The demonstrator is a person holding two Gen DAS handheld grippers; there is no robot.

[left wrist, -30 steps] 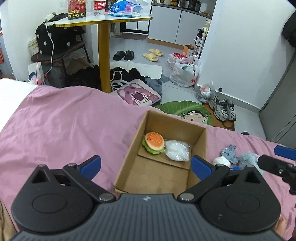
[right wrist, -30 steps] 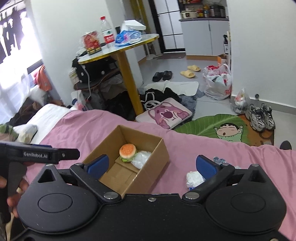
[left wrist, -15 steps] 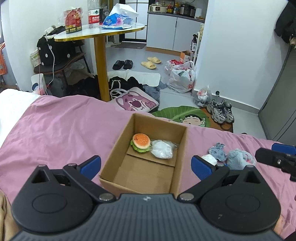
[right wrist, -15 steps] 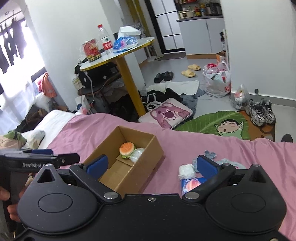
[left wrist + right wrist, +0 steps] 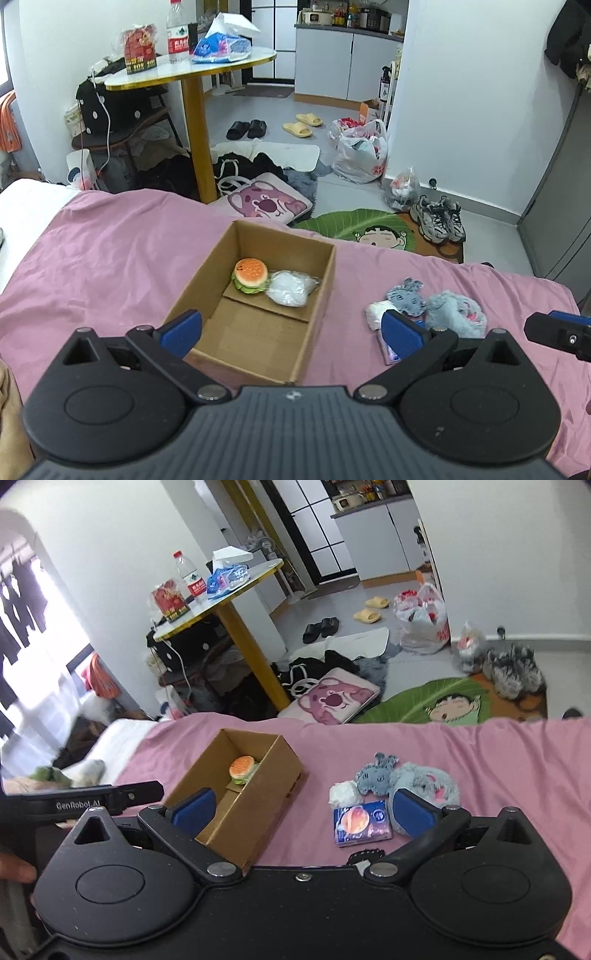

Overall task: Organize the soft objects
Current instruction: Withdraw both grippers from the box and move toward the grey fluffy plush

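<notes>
An open cardboard box (image 5: 321, 295) (image 5: 273, 797) lies on the pink bedspread (image 5: 110, 258). Inside it sit a plush burger (image 5: 250, 275) (image 5: 242, 770) and a white bagged soft item (image 5: 291, 288). To its right lie a grey plush mouse (image 5: 408, 297) (image 5: 375, 775), a fluffy blue-grey plush (image 5: 456, 312) (image 5: 424, 779), a small white wad (image 5: 376, 314) (image 5: 343, 793) and a purple tissue pack (image 5: 362, 823). My left gripper (image 5: 291, 328) stands open in front of the box, holding nothing. Over the bed beside the box, above the tissue pack, my right gripper (image 5: 303, 810) is open and holds nothing.
Beyond the bed's far edge are a yellow-legged round table (image 5: 192, 74) with a bottle and bags, a pink bear cushion (image 5: 266, 201), a green leaf mat (image 5: 354, 229), sneakers (image 5: 439, 218), slippers and plastic bags. A white pillow (image 5: 22, 206) lies at the left.
Both grippers have pulled back and shifted right. The box now sits farther left in view, and the tissue pack and plush pile have come fully into view.
</notes>
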